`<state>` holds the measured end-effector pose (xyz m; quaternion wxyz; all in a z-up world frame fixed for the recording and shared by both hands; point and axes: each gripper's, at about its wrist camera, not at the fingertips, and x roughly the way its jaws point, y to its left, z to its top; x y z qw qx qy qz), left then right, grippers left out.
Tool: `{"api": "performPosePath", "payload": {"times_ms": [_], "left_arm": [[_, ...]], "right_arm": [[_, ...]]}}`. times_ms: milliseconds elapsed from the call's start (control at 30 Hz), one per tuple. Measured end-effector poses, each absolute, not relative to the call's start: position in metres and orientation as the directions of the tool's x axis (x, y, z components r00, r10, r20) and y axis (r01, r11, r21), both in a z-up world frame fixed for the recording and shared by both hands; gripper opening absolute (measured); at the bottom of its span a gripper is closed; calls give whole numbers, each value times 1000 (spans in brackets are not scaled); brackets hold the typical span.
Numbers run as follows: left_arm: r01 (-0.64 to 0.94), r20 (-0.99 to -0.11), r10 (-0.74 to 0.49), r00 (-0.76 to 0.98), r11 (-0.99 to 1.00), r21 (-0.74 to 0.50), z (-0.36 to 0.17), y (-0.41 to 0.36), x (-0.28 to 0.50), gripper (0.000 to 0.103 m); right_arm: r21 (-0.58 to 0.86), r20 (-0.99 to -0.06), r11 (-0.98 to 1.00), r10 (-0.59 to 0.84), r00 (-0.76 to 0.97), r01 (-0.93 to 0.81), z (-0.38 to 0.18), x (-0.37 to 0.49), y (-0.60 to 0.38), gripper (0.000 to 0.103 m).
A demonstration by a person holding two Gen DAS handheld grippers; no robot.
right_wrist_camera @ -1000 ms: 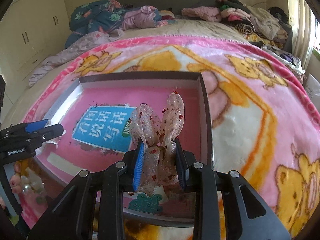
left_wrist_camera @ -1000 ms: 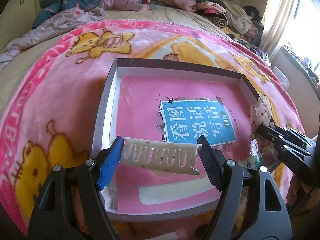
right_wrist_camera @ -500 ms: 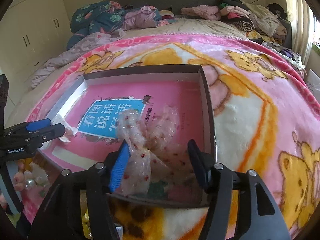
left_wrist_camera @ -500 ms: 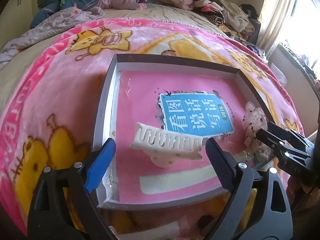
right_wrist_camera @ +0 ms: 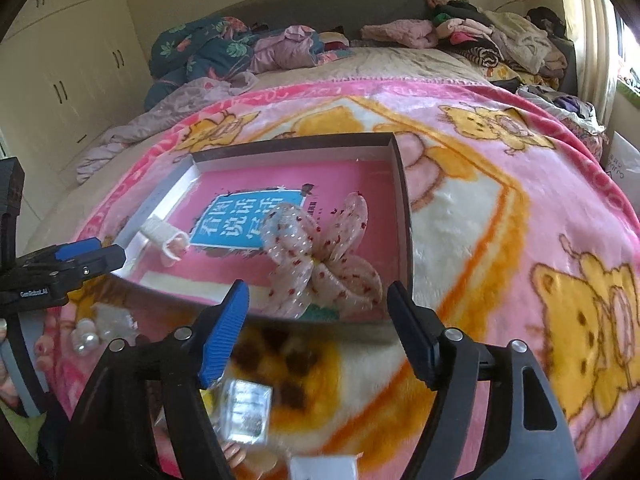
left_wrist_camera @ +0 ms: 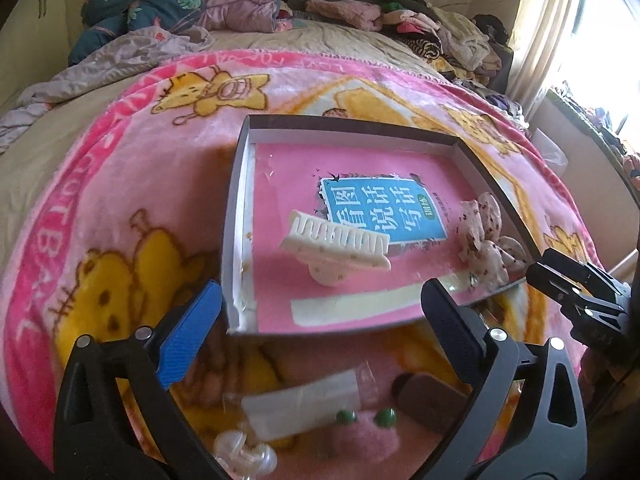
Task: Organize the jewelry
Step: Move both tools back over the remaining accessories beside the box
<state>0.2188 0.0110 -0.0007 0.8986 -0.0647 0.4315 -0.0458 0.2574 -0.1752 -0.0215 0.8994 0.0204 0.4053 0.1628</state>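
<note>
Both jaws have just been opening, nothing clamped: left gripper [left_wrist_camera: 320,316] and right gripper [right_wrist_camera: 318,312] are released. White claw clip [left_wrist_camera: 336,244] and dotted bow [right_wrist_camera: 320,256] are seen inside the box [left_wrist_camera: 236,220], beside the label "看图说话写话" [left_wrist_camera: 380,214].

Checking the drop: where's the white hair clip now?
In the left wrist view, the white hair clip lies inside the box, near its left wall, touching the blue label.

"看图说话写话" on blue book cover [left_wrist_camera: 384,216], "GenRobot.AI" on left gripper [right_wrist_camera: 34,292]
</note>
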Motion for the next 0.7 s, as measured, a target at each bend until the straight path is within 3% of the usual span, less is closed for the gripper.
{"api": "performPosePath", "payload": {"times_ms": [700], "left_arm": [[14, -745, -138, 653, 985, -170, 12, 26, 158, 91]], "right_arm": [[140, -727, 940, 311, 612, -312, -13, 187, -166, 72]]}}
